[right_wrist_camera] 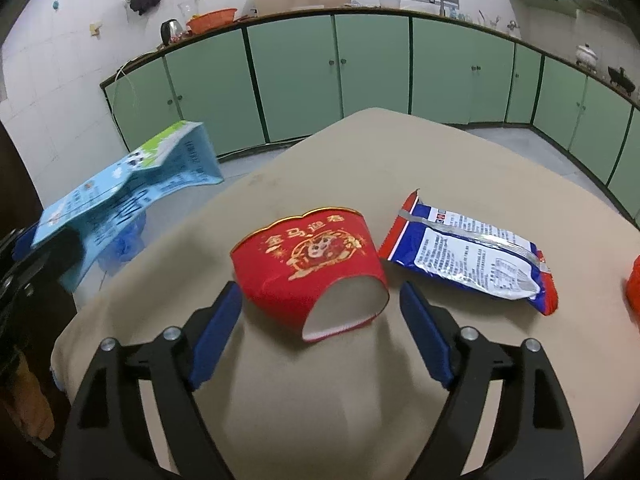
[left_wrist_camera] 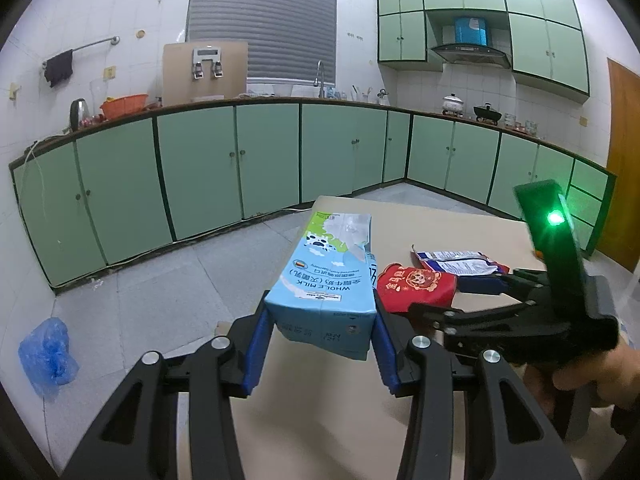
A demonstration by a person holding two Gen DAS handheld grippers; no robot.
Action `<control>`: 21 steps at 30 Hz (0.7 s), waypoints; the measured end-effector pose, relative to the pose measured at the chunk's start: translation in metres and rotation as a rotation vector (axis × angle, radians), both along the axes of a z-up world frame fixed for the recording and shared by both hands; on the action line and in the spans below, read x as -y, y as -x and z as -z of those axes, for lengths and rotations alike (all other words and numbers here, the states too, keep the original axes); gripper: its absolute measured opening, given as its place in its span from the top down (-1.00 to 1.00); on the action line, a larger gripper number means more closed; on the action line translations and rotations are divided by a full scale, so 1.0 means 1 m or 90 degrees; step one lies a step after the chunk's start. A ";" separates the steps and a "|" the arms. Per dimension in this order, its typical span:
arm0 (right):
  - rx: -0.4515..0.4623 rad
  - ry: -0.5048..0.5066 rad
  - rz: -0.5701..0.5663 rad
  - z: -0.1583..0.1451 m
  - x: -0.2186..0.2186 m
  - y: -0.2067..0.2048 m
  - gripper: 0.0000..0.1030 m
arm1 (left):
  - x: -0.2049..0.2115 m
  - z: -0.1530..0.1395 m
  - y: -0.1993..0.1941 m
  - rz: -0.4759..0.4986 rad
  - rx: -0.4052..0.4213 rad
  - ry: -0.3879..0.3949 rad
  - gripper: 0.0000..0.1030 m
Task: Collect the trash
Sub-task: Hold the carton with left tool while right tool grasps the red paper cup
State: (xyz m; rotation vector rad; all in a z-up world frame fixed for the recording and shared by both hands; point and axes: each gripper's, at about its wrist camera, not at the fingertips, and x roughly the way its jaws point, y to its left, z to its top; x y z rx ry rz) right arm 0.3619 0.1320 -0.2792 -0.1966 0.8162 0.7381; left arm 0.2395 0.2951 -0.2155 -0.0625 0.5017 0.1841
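Blue pads clamped both sides of the milk carton (left_wrist_camera: 326, 280) at lower centre of the left wrist view: the left hand-held gripper (left_wrist_camera: 322, 344) was pinching that crumpled light-blue carton by its base, the carton lifted off the beige desk (left_wrist_camera: 440, 220) and pointing away toward the green cabinets (left_wrist_camera: 240, 160). Just right of it in that view lay the red paper cup (left_wrist_camera: 416, 286), and beyond that the blue-and-silver snack wrapper (left_wrist_camera: 464, 264), both down on the desk. At right of the frame the right hand-held gripper (left_wrist_camera: 476, 288) reached in from the side, a green light (left_wrist_camera: 555, 218) glowing on its body. A blue plastic bag (left_wrist_camera: 46, 354) sat on the grey tiled floor at lower left.

Over in the right wrist view, the right hand-held gripper (right_wrist_camera: 320, 304) stood spread wide, its blue fingers (right_wrist_camera: 216, 332) flanking the open mouth of the red paper cup (right_wrist_camera: 308, 264) without touching it. The cup lay on its side at centre frame, gold print facing up. The wrapper (right_wrist_camera: 472, 256) lay flat just to its right, close but apart. The milk carton (right_wrist_camera: 128, 188) hung at left of frame, out past the desk's edge, with the left hand-held gripper (right_wrist_camera: 24, 256) only partly seen beneath it. An orange item (right_wrist_camera: 634, 288) showed at the far right edge, too cropped to identify.
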 end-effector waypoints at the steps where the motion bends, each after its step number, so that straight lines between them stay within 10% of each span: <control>1: -0.006 -0.001 -0.002 0.000 -0.001 -0.002 -0.52 | 0.000 0.000 0.000 0.000 -0.001 0.001 0.12; 6: -0.032 -0.022 -0.015 -0.002 0.006 0.001 -0.22 | -0.002 0.001 0.001 -0.001 -0.003 0.002 0.12; 21: -0.030 -0.057 -0.005 -0.033 0.093 0.067 -0.14 | 0.016 -0.006 0.018 0.015 -0.009 0.016 0.12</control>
